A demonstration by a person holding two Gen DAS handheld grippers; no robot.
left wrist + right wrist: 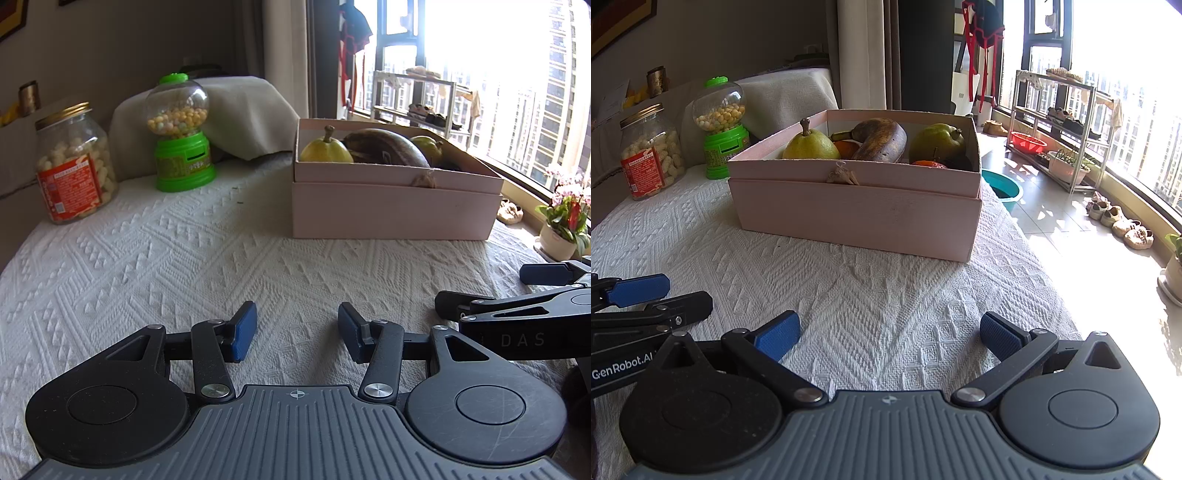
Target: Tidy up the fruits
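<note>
A pink cardboard box (857, 218) stands on the white woven cloth, seen from the left wrist as the same box (391, 210) at the far right. Inside lie a yellow-green pear (809, 144), a browned banana (882, 140), a second green pear (936, 142) and orange fruit (846, 147); the left wrist view shows the pear (325, 151) and banana (388, 147). My left gripper (297, 330) rests low over the cloth, open and empty. My right gripper (888, 336) is open wider, also empty, well short of the box. Each gripper shows at the other view's edge.
A green candy dispenser (183, 136) and a glass snack jar (75, 166) stand at the back left. A cloth-draped object (243, 114) sits behind them. The table's right edge drops to a tiled floor with a teal basin (1004, 188), shoes and a potted flower (565, 221).
</note>
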